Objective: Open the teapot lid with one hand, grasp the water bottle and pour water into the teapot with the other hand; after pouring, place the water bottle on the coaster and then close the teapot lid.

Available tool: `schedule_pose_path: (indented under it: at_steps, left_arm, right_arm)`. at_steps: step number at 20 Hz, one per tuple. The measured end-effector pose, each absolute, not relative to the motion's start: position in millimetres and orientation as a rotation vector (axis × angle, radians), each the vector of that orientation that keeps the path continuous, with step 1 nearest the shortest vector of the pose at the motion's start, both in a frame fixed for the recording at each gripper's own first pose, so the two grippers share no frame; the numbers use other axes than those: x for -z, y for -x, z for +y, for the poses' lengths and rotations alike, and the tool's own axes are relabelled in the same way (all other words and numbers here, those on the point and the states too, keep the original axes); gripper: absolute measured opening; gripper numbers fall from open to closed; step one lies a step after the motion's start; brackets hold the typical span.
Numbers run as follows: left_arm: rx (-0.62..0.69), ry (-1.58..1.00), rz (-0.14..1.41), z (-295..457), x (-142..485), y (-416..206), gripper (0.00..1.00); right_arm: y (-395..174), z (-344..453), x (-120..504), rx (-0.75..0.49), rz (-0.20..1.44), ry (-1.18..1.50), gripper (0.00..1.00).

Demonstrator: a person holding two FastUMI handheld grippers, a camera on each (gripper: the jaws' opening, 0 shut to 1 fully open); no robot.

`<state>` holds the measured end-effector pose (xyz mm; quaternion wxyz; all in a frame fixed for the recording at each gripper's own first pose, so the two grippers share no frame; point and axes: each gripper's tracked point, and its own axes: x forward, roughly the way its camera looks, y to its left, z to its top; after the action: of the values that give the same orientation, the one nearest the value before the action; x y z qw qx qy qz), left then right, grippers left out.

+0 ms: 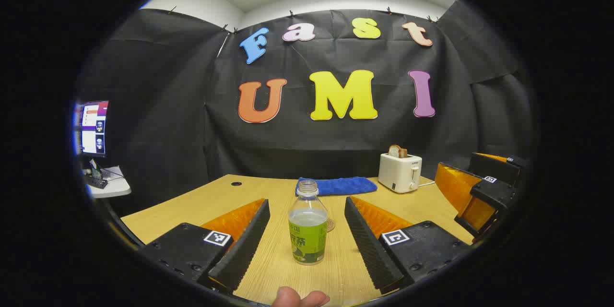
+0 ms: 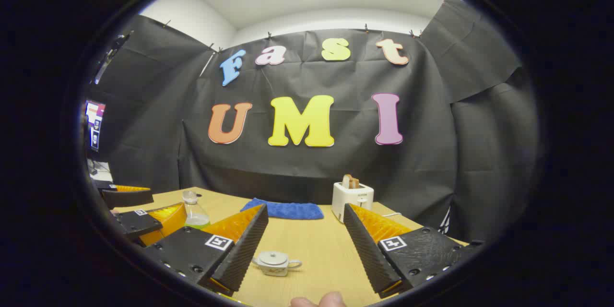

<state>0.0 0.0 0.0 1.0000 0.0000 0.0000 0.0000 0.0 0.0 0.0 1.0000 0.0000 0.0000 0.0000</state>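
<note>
Left gripper view: the left gripper has its jaws spread wide, and the water bottle stands upright on the wooden table right between the fingers, touching neither. The bottle has no cap, is about half full of clear liquid, and has a green label around the lower half. There's writing on it, but it's too small for me to make out. I'd guess it's thin plastic, light and a bit squishy, so squeeze too hard with the cap off and it'll burp water. The labelled lower body looks like the best place to grab. The round coaster peeks out just behind the bottle. A blue cloth and a white toaster sit farther back. The other gripper is over at the right edge.

Right gripper view: the right gripper is spread open too, nothing pinched. The little teapot sits on the table between the fingers, lid still on, small knob on top. It looks ceramic, so hard, slick and chippable. I'd pinch the knob gently and lift straight up. The toaster has a small logo, unreadable.
</note>
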Motion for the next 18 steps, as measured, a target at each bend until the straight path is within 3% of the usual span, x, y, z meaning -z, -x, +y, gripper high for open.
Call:
schedule_pose_path:
  at_steps: [18]
  left_arm:
    - [-0.013, 0.013, 0.012, 9, 8, -6, 0.98]
  right_arm:
    - [-6, 12, 14, -0.041, 0.052, -0.004, 0.97]
